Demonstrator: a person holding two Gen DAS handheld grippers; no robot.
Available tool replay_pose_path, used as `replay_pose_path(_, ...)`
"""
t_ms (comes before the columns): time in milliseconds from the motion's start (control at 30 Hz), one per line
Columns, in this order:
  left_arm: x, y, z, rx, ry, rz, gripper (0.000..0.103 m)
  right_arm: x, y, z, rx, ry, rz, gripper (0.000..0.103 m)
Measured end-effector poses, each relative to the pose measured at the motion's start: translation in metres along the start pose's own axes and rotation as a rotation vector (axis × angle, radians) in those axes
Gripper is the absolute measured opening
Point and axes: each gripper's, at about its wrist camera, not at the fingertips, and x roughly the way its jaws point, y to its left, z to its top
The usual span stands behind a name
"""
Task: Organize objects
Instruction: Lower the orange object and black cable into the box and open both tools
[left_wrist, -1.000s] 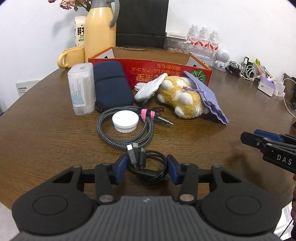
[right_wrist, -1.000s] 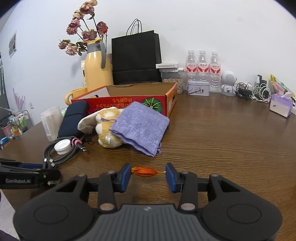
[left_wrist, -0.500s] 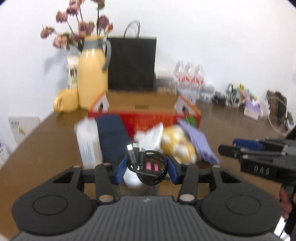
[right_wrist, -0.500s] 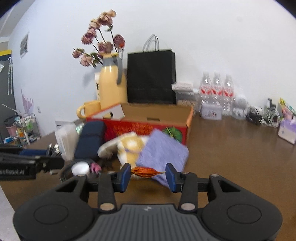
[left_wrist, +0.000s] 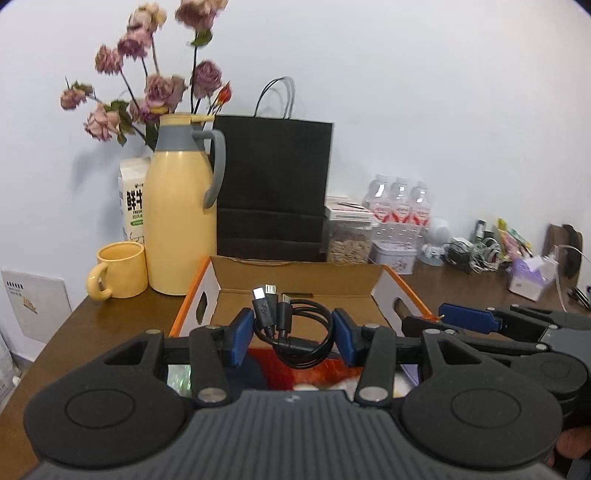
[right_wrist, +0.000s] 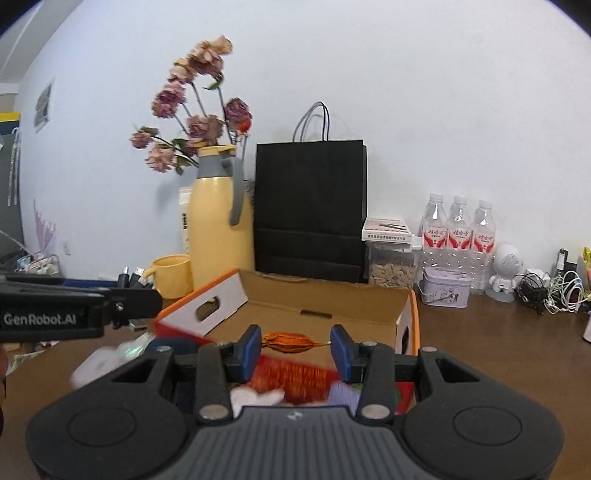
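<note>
The coiled black cable (left_wrist: 295, 334), its plugs pointing upward, sits clamped between the blue pads of the left hand-held gripper (left_wrist: 294, 338), held in the air in front of the open cardboard box (left_wrist: 295, 291). The right hand-held gripper (right_wrist: 295, 345) pinches a small dried orange pod (right_wrist: 291, 341) by its two ends, likewise raised before the box's brown inside. The side of the left tool, seen from the right camera, reads "GenRobot.AI".

Just behind the box stands a black paper bag (left_wrist: 273, 192) with twin handles. Beside it a yellow thermos jug (left_wrist: 181, 218) with a grey handle stands in front of wilted pink flowers (left_wrist: 147, 85), and a yellow mug (left_wrist: 118, 271) stands next to the jug. A milk carton (left_wrist: 132, 199) with Chinese characters peeks from behind the jug. Further right are three water bottles (right_wrist: 458, 229) with red labels, a small tin (right_wrist: 445, 291), a white round figurine (right_wrist: 504, 271) and tangled cords (right_wrist: 550, 291) on the brown table (right_wrist: 498, 332). Below the grippers, blurred red, purple and white shapes cannot be made out.
</note>
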Motion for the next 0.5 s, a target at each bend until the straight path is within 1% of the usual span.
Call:
replay_pose_path(167,0.057,0.008,0.013,-0.048,0.047,0.017,0.047,0.060,-0.006,0.009,0.029,0.048,-0.029,0.040)
replay_pose_path(267,0.087,0.008,0.017,-0.048,0.057,0.054,0.047,0.090,-0.009,0.011,0.038,0.078,-0.044,0.040)
replay_pose_path(333,0.101,0.011,0.017,-0.059,0.064,0.073,0.047,0.103,-0.012,0.009,0.045,0.093,-0.051,0.040)
replay_pose_path(400,0.110,0.015,0.016,-0.080,0.075,0.076,0.047,0.112,-0.015,0.002,0.048,0.110,-0.049,0.040)
replay_pose_path(500,0.119,0.018,0.013,-0.067,0.098,0.094,0.047,0.123,-0.018,-0.005,0.055,0.147,-0.049,0.040)
